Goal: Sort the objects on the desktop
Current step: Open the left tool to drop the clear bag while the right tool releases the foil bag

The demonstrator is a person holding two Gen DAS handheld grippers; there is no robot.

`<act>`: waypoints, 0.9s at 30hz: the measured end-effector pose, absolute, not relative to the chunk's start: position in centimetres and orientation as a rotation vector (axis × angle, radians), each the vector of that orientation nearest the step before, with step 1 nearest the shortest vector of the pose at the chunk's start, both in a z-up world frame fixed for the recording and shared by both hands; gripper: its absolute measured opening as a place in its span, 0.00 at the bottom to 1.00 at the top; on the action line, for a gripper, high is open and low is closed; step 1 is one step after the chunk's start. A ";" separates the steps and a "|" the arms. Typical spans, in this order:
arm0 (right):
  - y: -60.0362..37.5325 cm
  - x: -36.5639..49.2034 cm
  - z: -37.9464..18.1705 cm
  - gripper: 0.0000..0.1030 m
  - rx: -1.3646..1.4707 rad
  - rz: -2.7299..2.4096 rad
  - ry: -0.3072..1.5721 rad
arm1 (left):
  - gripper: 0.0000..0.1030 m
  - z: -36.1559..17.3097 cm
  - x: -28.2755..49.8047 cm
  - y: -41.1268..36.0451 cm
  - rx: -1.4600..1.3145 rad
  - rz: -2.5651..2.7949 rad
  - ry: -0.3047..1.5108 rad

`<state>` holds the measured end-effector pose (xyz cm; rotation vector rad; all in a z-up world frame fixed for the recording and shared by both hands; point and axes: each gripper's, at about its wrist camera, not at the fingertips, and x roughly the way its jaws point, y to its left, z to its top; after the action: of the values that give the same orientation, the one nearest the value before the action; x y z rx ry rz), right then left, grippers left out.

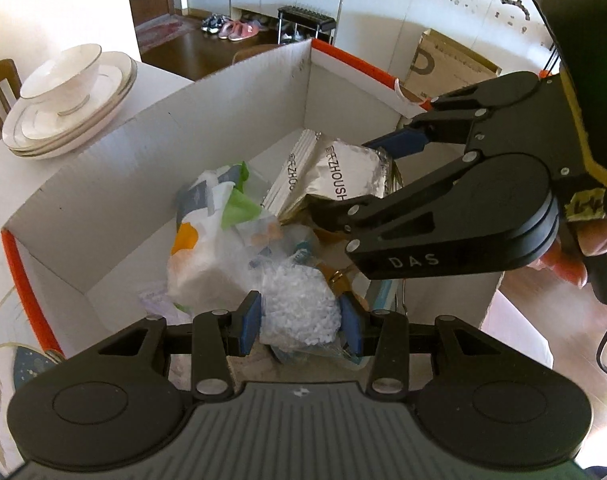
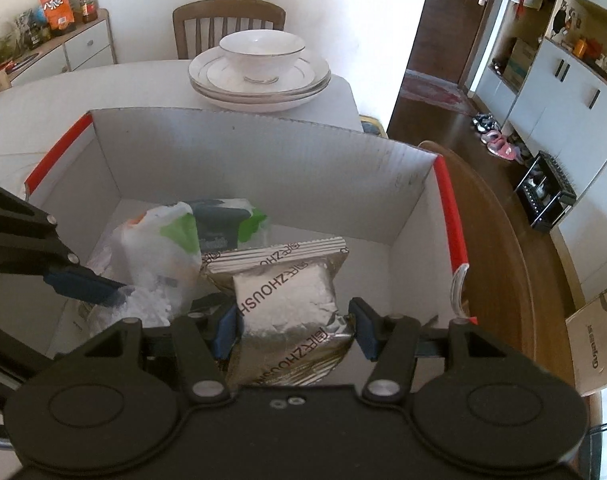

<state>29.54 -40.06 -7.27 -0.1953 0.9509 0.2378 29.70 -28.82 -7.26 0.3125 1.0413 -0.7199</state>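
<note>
left wrist footage was the only one in which the whole right gripper [image 1: 345, 172] was seen from outside, reaching in from the right over the white cardboard box [image 1: 103, 184], its black linkage marked "das" and a bit of the person's hand [image 1: 575, 256] visible behind it. right wrist footage alone showed a sideboard [image 2: 75, 44] with an orange carton [image 2: 56, 7] against the far wall, and the silver foil packet [image 2: 291, 320] was seen lengthwise there. a stack of plates [image 2: 259, 80] with a bowl [image 2: 262, 52] on top was shown beyond the box in both views. the left gripper [image 1: 301, 322] was held low over the near side of the box, pointing into it, and its blue pads [image 1: 250, 322] were pressed against both sides of a clear bag of white pellets [image 1: 299, 308], so it was clamped on that bag. the right gripper [image 2: 293, 328] was angled down into the box with the foil packet between its pads [image 2: 363, 328]; the left pad touched the packet, but a gap could not be ruled out at the right one, so its grip could not be told. both bags lay inside the box, beside a white, green and orange plastic bag [image 1: 207, 240].
</note>
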 end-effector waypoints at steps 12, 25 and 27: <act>-40.1 28.6 -6.6 0.65 -0.223 0.263 0.937 | 0.54 -6.8 29.6 -27.6 0.261 -0.722 1.025; -40.8 26.2 -3.7 0.72 -0.178 0.290 0.887 | 0.55 -4.6 26.9 -26.0 0.259 -0.704 0.909; -40.6 25.8 -3.4 0.72 -0.174 0.289 0.881 | 0.56 -4.0 26.4 -25.5 0.249 -0.703 0.888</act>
<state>25.76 -40.57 -3.35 -0.1744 0.8812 0.2888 26.44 -25.47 -4.01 0.2486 0.8876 -0.7026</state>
